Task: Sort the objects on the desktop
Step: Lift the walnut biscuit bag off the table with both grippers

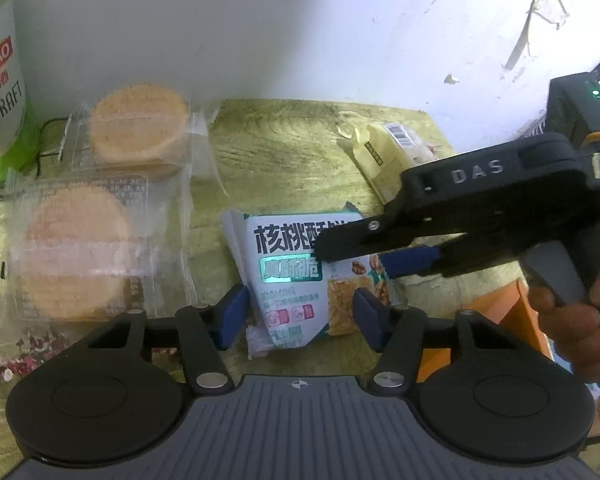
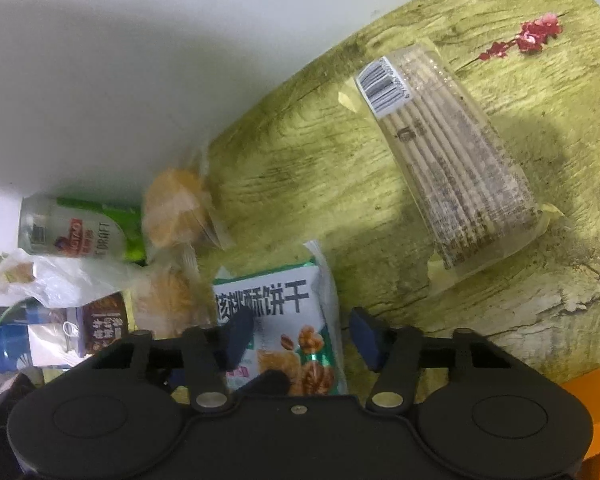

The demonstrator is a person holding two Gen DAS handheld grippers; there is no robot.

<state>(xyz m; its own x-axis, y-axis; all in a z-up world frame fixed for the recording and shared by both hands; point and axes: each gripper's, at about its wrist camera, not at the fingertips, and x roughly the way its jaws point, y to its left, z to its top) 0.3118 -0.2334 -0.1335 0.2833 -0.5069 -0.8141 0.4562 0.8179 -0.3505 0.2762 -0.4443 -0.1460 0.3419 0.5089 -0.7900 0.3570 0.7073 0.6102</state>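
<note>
The walnut biscuit packet (image 1: 296,276) is my landmark: a white and teal pouch lying flat on the yellow-green wood-print table (image 1: 284,148), its printed face up.

My left gripper (image 1: 300,316) has its fingers spread wide, one blue pad (image 1: 230,314) at the packet's left edge and the other at its right edge, the near end of the pouch lying between them. Whether either pad touches the wrapper I cannot tell; nothing is squeezed.

My right gripper (image 1: 384,252) comes in from the right of the packet, seen side-on in the left wrist view, its tips over the packet's upper right corner. In its own camera my right gripper (image 2: 300,336) is also parted: the left pad (image 2: 238,338) sits over the packet's (image 2: 278,320) printed face, the right pad stands off the packet's right edge above bare table (image 2: 300,160). My hand (image 1: 572,320) wraps the handle to the right of the packet.

Left of the packet lie two round cakes in clear wrappers, the nearer cake (image 1: 76,252) and the farther cake (image 1: 138,126) behind it. Beyond those stands a green beer can (image 1: 0,80) against the white wall (image 1: 260,20). Beyond the packet to its right lies a long clear pack of stick biscuits (image 2: 448,164), barcode end farthest from the packet. Something orange (image 1: 504,312) shows just right of the packet.
</note>
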